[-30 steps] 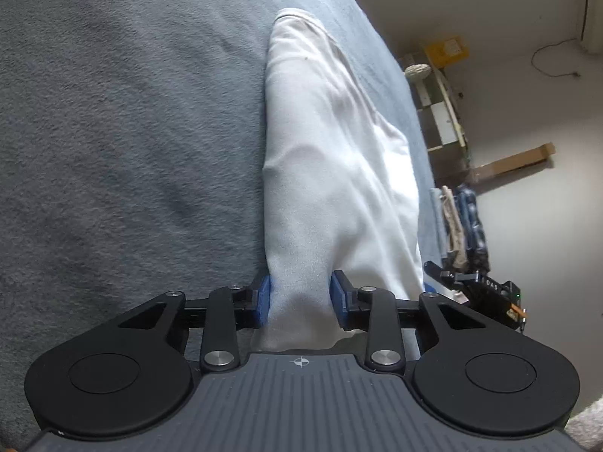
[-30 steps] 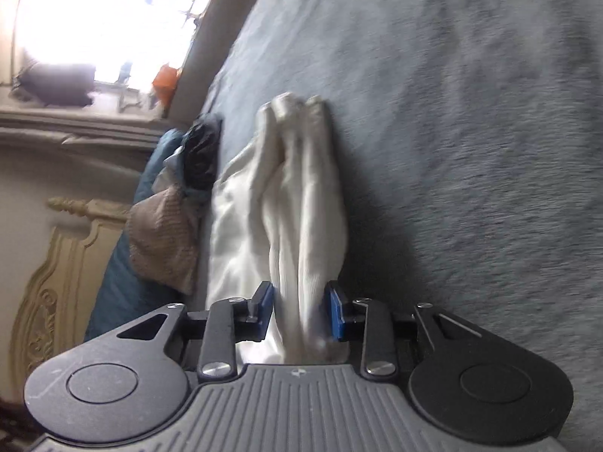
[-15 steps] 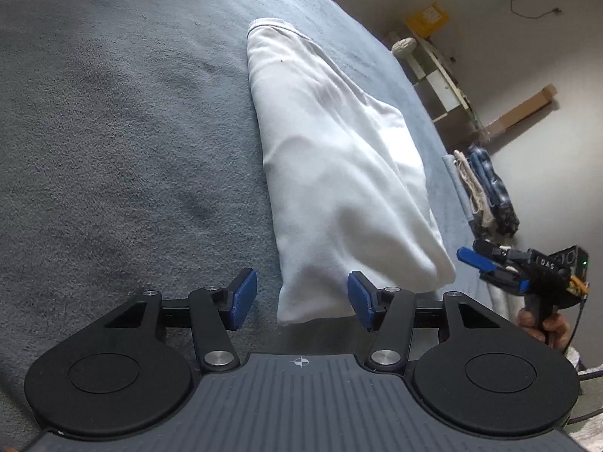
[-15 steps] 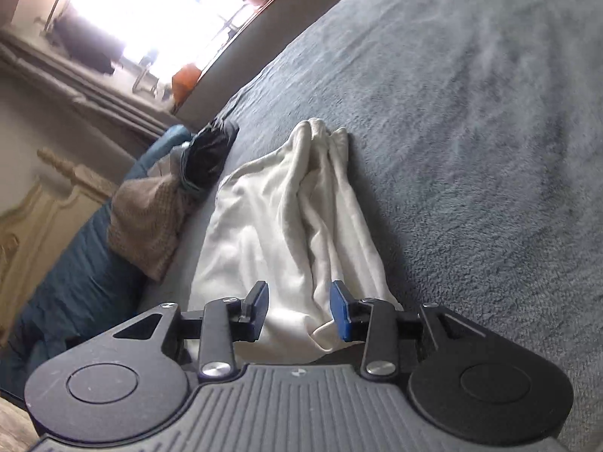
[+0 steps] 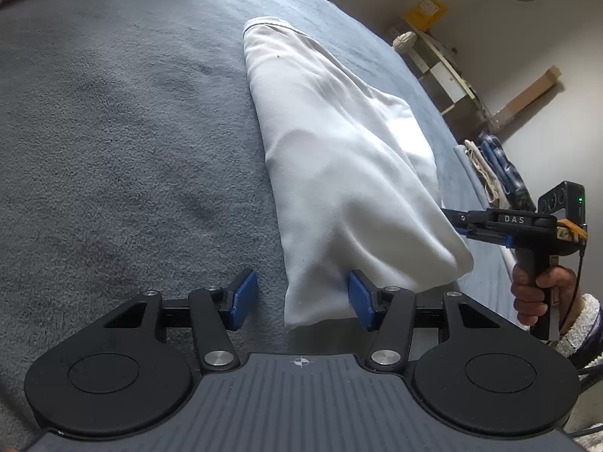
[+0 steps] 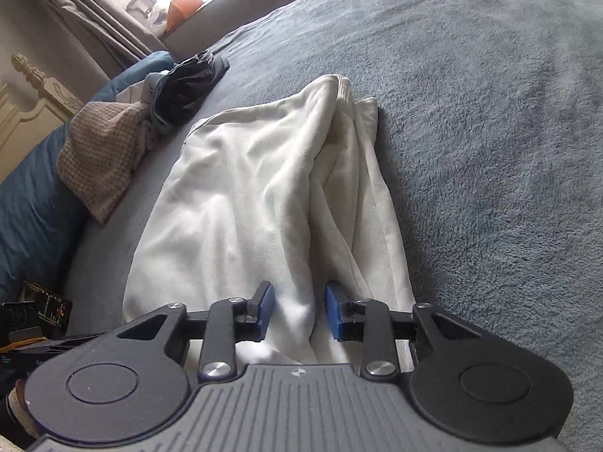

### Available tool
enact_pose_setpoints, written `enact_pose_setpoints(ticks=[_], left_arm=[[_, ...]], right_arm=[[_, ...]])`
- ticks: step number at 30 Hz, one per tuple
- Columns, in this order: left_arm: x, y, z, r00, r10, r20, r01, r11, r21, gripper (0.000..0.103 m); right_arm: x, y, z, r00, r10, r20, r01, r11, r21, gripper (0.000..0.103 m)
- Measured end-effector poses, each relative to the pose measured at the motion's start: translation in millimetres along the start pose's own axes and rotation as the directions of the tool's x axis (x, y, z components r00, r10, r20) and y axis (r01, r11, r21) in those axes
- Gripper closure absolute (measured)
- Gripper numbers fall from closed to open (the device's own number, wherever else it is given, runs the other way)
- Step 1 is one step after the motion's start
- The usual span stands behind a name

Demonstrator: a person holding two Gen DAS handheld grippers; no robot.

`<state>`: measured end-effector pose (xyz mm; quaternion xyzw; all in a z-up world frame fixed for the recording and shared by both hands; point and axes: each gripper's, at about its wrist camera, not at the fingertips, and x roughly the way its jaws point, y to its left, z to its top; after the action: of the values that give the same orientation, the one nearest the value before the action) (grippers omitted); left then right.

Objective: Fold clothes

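Observation:
A white garment (image 5: 339,150) lies lengthwise on the grey bed blanket (image 5: 113,132), folded into a long strip. My left gripper (image 5: 301,290) stands open at its near end. The cloth's corner lies between the jaws against the right pad (image 5: 360,297), and the left pad is clear of it. The right gripper (image 5: 461,226), held by a hand, reaches into the garment's right corner. In the right wrist view the garment (image 6: 245,196) shows rumpled folds. My right gripper (image 6: 297,301) is closing, with a fold of the cloth filling the gap between its pads.
Beside the garment lie a beige checked cloth (image 6: 98,150), a dark bundle (image 6: 184,90) and blue bedding (image 6: 30,196) near a carved headboard (image 6: 34,90). Folded clothes (image 5: 497,169) are stacked at the bed's edge, with a shelf (image 5: 444,67) beyond. Grey blanket (image 6: 490,113) spreads on the right.
My left gripper let go of the garment's end and opened wide. The right gripper loosened, then narrowed again on the cloth, and it rolled and shifted. The garment settled flatter.

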<state>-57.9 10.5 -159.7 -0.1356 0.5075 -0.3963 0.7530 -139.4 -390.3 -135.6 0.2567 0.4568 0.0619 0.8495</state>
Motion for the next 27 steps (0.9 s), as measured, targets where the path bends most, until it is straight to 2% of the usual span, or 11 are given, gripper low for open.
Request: enact_pose_setpoints(ticks=[1,3,8,14,18,22,25,27], left_arm=[[0,1,0,1.0,-0.003,-0.001,0.003,1.0,-0.001,0.05],[0,2,0,1.0,-0.01,-0.003,0.01,1.0,-0.001,0.05],[-1,2,-1,1.0,-0.012,-0.009,0.013,1.0,0.016,0.05],[-1,-2,-4,1.0,0.005,-0.006,-0.005,1.0,0.03,0.049],[-1,-5,-4,1.0,0.024,-0.002,-0.024,0.999,0.035,0.049],[2,-6,-3,0.999,0.032,0.0,-0.032,0.999,0.035,0.049],[4,-7,-3,0.999,0.039,0.001,-0.039,0.999,0.03,0.049],[6,-7,-4,0.999,0.043,0.002,-0.043,0.999,0.025,0.049]], right_arm=[[1,1,1,1.0,0.011,-0.002,-0.011,1.0,-0.002,0.097],[-6,5,3,1.0,0.009,0.03,-0.009,1.0,-0.023,0.099],[-26,10,9,0.991,-0.007,0.131,0.014,0.999,-0.049,0.099],[-1,4,2,0.986,-0.128,0.103,0.142,0.979,-0.147,0.099],[-1,14,-3,0.974,-0.169,0.149,0.199,0.956,-0.216,0.1],[-23,28,0,0.962,-0.147,0.228,0.204,0.945,-0.254,0.1],[-12,22,0,0.969,-0.179,0.172,0.222,0.934,-0.279,0.099],[-4,9,-1,0.978,-0.169,0.125,0.194,0.953,-0.232,0.098]])
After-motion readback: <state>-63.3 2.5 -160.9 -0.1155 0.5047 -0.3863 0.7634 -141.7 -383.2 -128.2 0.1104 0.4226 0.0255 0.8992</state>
